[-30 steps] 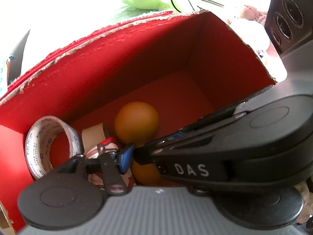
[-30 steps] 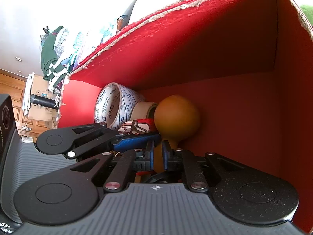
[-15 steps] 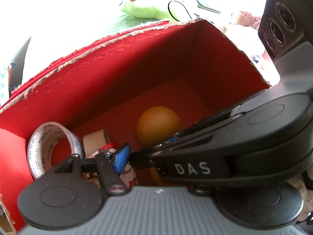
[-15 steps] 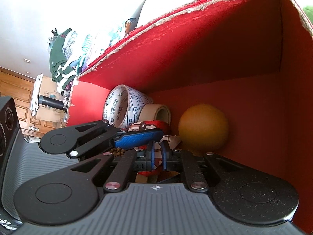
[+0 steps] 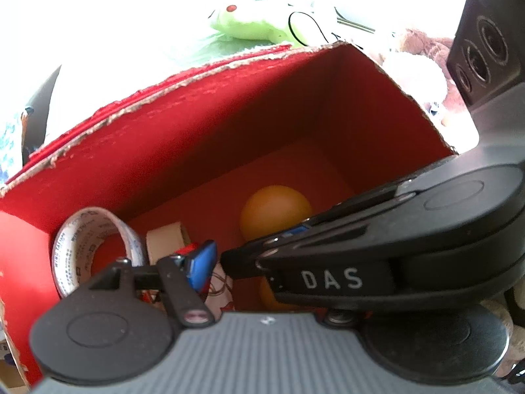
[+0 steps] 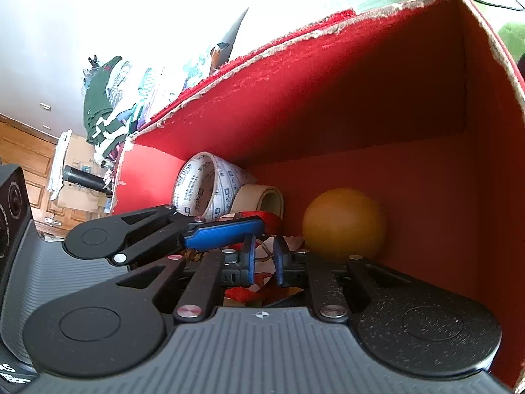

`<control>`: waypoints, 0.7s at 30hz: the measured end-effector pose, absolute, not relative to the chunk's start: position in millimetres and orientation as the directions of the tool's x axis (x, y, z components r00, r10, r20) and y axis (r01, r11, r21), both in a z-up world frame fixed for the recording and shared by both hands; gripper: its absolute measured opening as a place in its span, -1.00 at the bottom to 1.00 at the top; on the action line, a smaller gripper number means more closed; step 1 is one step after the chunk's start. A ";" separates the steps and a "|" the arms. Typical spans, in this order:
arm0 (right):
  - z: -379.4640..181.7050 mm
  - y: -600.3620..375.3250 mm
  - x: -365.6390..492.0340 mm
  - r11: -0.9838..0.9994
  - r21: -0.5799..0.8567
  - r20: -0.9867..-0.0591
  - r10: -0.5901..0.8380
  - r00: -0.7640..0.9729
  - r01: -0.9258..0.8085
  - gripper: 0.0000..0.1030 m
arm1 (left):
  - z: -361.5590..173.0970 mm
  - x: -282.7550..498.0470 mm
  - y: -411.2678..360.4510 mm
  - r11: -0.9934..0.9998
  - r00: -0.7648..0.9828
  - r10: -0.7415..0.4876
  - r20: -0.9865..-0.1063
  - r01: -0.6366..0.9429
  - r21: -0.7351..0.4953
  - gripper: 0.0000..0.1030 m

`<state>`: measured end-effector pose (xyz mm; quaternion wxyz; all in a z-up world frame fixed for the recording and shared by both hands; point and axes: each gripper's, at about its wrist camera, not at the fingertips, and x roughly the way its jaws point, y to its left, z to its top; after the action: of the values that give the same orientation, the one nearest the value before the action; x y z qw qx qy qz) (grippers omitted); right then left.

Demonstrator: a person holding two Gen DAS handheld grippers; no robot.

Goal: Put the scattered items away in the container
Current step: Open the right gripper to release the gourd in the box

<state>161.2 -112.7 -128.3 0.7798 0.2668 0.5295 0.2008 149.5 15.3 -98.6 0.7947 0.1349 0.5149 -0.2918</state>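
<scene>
From the left wrist, a red box (image 5: pixel 229 124) is seen from above, with an orange ball (image 5: pixel 274 210) on its floor towards the right, apart from a printed tape roll (image 5: pixel 85 246) and a beige tape roll (image 5: pixel 165 241) at the near left. Only one blue pad of the left gripper (image 5: pixel 236 256) is visible, the other being hidden, so its jaw state cannot be told. From the right wrist, the right gripper (image 6: pixel 264 259) is seen inside the box with its jaws slightly parted and nothing pinched; the ball (image 6: pixel 343 225) is found just beyond, right of the tape rolls (image 6: pixel 210 187). A green plush toy (image 5: pixel 249 24) lies behind the box.
</scene>
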 end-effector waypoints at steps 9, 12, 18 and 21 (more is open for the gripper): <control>-113.2 -111.2 149.3 0.852 0.523 -0.751 0.472 0.462 -0.020 -0.58 | -95.3 138.1 4.8 0.844 0.366 -0.283 -0.887 0.534 -0.049 0.47; -108.5 -116.6 143.0 0.839 0.544 -0.727 0.479 0.492 -0.014 -0.58 | -92.8 134.5 1.9 0.862 0.404 -0.242 -0.882 0.507 -0.004 0.57; -97.6 -113.7 128.5 0.851 0.525 -0.705 0.453 0.546 -0.027 -0.58 | -86.3 126.2 2.3 0.874 0.441 -0.195 -0.876 0.483 0.049 0.58; -95.3 -114.1 120.9 0.851 0.525 -0.690 0.442 0.573 -0.024 -0.56 | -87.2 139.5 17.1 0.879 0.442 -0.205 -0.874 0.475 0.034 0.60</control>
<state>120.9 -114.1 -95.3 0.8547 0.2369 0.4413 0.1362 139.5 17.1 -87.2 0.8376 0.1384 0.4879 -0.2029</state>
